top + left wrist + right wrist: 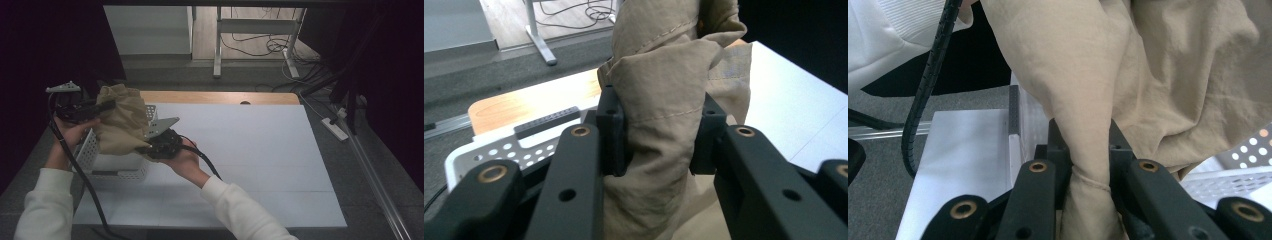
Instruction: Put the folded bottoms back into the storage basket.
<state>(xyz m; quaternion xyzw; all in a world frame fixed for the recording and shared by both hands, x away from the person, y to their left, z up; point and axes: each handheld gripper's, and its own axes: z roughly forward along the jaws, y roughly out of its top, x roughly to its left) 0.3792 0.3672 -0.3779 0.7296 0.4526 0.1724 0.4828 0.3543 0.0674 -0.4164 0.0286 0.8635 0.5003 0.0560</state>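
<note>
Grippers: left gripper (658,142) and right gripper (1089,155) each clamped on khaki garment (120,120) above white perforated basket (117,165); no legible writing

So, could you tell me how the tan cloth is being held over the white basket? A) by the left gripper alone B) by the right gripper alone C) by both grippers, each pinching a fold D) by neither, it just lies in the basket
C: the left gripper and the right gripper each have their jaws closed on a fold of the tan cloth, held above the white basket.
</note>
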